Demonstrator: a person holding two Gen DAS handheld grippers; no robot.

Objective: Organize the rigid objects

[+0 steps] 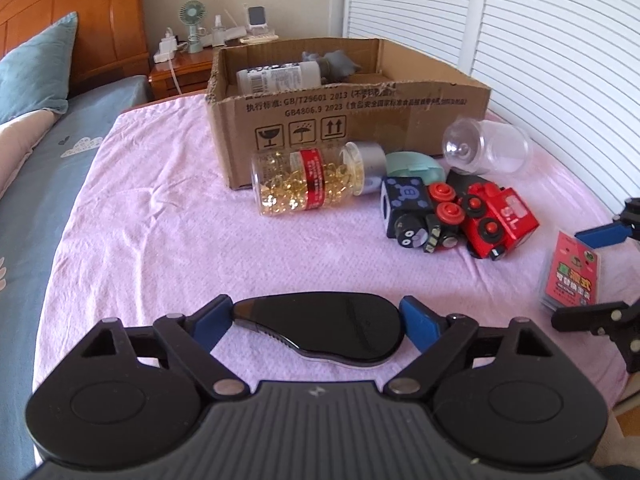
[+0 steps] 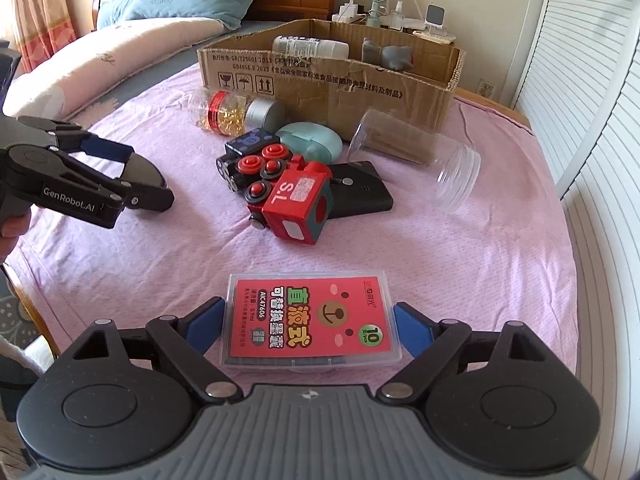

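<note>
My left gripper is shut on a glossy black oval case, held just above the pink bedspread; it also shows in the right wrist view. My right gripper brackets a clear box with a red label; its blue fingers sit at the box's sides, the right one with a thin gap. The cardboard box stands at the back. It holds a white bottle and a grey object.
In front of the cardboard box lie a capsule bottle, a teal case, a clear jar, a black-and-blue toy train, a red toy train and a black power bank. White shutters stand right, the nightstand behind.
</note>
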